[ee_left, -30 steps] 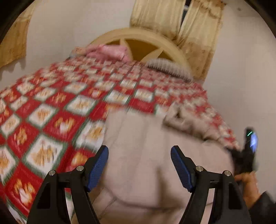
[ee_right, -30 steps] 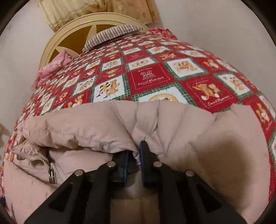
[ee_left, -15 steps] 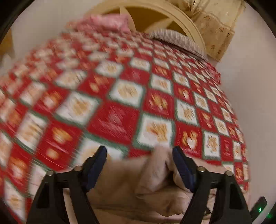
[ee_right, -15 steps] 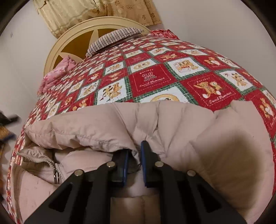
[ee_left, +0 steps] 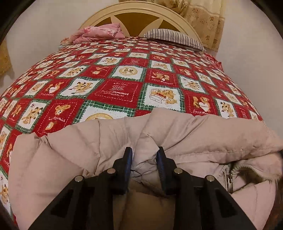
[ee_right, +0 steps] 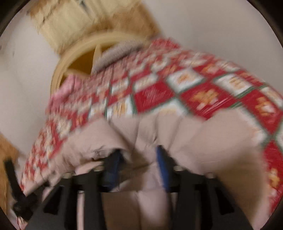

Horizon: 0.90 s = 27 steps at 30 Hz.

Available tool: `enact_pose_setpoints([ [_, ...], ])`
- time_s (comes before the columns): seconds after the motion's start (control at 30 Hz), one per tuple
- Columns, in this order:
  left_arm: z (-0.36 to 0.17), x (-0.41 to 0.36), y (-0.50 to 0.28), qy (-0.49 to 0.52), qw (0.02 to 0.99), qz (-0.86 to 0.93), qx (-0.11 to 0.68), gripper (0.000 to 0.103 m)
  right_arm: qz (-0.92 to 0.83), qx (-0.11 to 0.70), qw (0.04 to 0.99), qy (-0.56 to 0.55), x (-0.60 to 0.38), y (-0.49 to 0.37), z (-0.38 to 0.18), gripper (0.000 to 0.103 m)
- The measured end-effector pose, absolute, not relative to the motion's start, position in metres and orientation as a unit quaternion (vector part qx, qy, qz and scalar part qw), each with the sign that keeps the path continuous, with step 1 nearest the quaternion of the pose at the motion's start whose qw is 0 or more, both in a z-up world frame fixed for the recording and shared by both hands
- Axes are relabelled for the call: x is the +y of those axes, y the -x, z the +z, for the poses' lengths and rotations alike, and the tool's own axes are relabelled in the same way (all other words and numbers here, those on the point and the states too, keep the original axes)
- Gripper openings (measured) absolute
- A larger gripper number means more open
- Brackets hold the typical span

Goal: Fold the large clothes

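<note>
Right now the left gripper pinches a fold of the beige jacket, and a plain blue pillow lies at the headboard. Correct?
Not quite. The pillow is striped, dark and white, as the left wrist view shows. The rest holds: the left gripper pinches a fold of the beige jacket, and the pillow lies at the headboard.

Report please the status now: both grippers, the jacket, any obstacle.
Left gripper shut on beige puffer jacket, pinching a fold. Right gripper blurred, jaws apart, fabric between; grip unclear. Jacket lies on red patchwork bedspread. No obstacle seen.
</note>
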State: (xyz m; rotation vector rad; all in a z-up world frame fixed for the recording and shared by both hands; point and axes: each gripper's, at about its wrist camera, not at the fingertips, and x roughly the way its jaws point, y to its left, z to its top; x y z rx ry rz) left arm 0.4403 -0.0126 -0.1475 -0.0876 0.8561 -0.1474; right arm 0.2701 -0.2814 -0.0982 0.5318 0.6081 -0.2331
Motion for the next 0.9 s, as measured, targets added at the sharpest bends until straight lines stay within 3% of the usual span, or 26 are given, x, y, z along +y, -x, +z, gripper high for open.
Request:
enact_pose_setpoints([
  [0.03, -0.148, -0.013, -0.441, 0.043, 0.906, -0.072, 0.415, 0.031, -0.115, 0.274, 0.921, -0.254, -0.279, -0.264, -0.087, 0.066],
  [0.1, -0.148, -0.014, -0.441, 0.036, 0.908, -0.069, 0.413, 0.031, -0.108, 0.27, 0.937, -0.192, -0.255, -0.272, -0.062, 0.058],
  [0.17, -0.148, -0.019, -0.439, 0.025, 0.909, -0.066, 0.41, 0.031, -0.108, 0.294, 0.943, -0.112, -0.226, -0.294, -0.049, 0.034],
  [0.23, -0.149, -0.02, -0.439, 0.025, 0.91, -0.066, 0.409, 0.031, -0.092, 0.302, 0.946, -0.074, -0.206, -0.317, -0.038, 0.022],
  [0.3, -0.15, -0.018, -0.439, 0.029, 0.909, -0.067, 0.41, 0.031, -0.104, 0.303, 0.943, -0.096, -0.208, -0.324, -0.032, 0.025],
  [0.37, -0.15, -0.019, -0.439, 0.028, 0.91, -0.067, 0.409, 0.031, -0.125, 0.3, 0.938, -0.125, -0.217, -0.316, -0.029, 0.043],
  [0.47, -0.15, -0.017, -0.44, 0.026, 0.91, -0.067, 0.409, 0.031, -0.158, 0.283, 0.939, -0.116, -0.231, -0.28, -0.034, 0.058],
  [0.53, -0.149, -0.018, -0.44, 0.027, 0.91, -0.067, 0.408, 0.031, -0.192, 0.268, 0.936, -0.125, -0.246, -0.256, -0.037, 0.061],
  [0.6, -0.149, -0.019, -0.439, 0.023, 0.91, -0.065, 0.408, 0.031, -0.2, 0.243, 0.936, -0.156, -0.259, -0.242, -0.033, 0.049],
  [0.63, -0.149, -0.019, -0.439, 0.021, 0.911, -0.064, 0.407, 0.031, -0.179, 0.245, 0.939, -0.161, -0.26, -0.248, -0.028, 0.032],
  [0.67, -0.149, -0.02, -0.439, 0.02, 0.911, -0.064, 0.407, 0.031, -0.155, 0.255, 0.941, -0.161, -0.257, -0.258, -0.025, 0.025],
  [0.77, -0.149, -0.019, -0.439, 0.021, 0.911, -0.065, 0.407, 0.031, -0.075, 0.299, 0.936, -0.173, -0.243, -0.31, -0.028, 0.025],
  [0.9, -0.149, -0.02, -0.439, 0.028, 0.91, -0.072, 0.407, 0.034, -0.028, 0.411, 0.901, -0.14, -0.222, -0.365, -0.083, 0.024],
])
